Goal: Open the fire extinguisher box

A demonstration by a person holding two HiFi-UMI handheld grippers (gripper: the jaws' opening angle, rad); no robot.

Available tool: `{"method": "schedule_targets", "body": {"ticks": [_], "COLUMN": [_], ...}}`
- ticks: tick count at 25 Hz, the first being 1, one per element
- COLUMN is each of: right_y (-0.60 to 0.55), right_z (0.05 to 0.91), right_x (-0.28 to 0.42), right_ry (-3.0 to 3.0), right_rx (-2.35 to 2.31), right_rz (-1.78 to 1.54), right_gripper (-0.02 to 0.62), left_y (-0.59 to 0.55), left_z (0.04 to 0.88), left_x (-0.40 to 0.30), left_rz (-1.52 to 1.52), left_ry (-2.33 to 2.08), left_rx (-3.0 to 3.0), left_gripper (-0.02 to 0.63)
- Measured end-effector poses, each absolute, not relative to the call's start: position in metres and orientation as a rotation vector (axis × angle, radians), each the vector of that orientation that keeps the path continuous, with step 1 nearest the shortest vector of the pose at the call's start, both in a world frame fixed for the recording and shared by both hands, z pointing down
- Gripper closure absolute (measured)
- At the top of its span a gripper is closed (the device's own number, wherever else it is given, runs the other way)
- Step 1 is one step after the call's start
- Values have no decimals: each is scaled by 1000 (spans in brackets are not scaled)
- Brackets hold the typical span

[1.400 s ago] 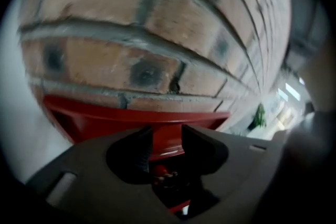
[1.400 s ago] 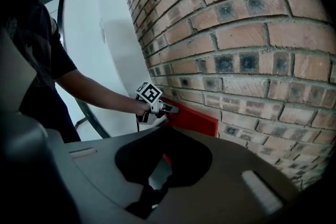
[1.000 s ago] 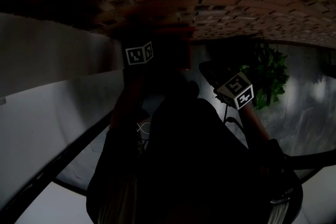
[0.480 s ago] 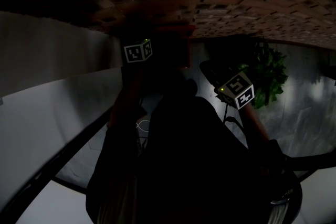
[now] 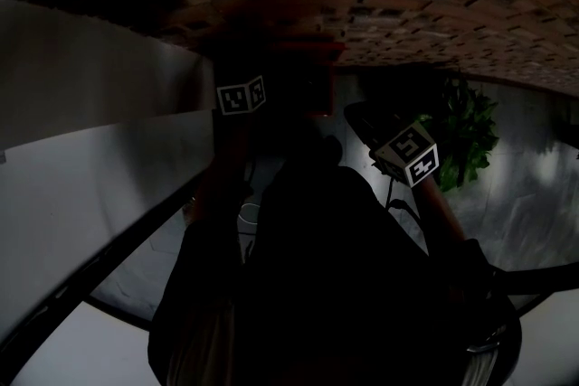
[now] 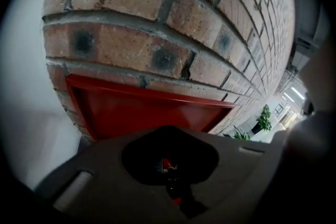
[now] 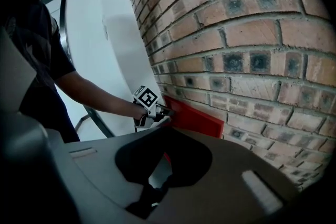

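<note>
Left tongs [image 7: 159, 111] at edge of red fire extinguisher box [image 7: 195, 119] in brick wall [image 7: 252, 60] — grip unreadable; right tongs [image 7: 152, 189] well apart — likewise unreadable.

ahead: brick wall [image 6: 157, 8], red box [image 6: 142, 113] on it | left: white panel [image 5: 90, 158] close | right: floor [image 5: 534, 185] open

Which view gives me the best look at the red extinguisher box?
Left gripper view: the red box spans the middle, close and well lit. Right gripper view shows it smaller, edge-on, with the left gripper by it. Head view is too dark.
</note>
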State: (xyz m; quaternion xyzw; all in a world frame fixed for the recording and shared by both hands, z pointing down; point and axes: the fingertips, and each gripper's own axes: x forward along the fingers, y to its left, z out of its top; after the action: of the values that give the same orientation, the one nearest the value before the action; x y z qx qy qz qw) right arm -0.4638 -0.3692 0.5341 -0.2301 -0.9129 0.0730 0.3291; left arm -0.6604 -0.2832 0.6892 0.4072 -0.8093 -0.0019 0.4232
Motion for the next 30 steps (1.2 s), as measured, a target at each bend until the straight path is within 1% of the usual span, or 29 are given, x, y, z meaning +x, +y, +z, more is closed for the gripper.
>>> {"method": "schedule_targets", "body": {"ticks": [19,25,30], "right_y": [-367,-369,-359], "right_z": [521,511,483], "right_x": [-465,-461,-460], "right_ry": [-2429,-2453,-2512], "right_rx": [-644,-679,-748], "right_rz": [108,63,55], "right_gripper": [594,594,594], "left_y": [-287,-284,-273], "left_z": [616,578,534], "left_x": [-642,-635,-619], "left_rz": [104,102,45], "left_ry": [-2164,-2249,-2363], "left_rx": [1172,1198,1193], "left_gripper": [607,607,607]}}
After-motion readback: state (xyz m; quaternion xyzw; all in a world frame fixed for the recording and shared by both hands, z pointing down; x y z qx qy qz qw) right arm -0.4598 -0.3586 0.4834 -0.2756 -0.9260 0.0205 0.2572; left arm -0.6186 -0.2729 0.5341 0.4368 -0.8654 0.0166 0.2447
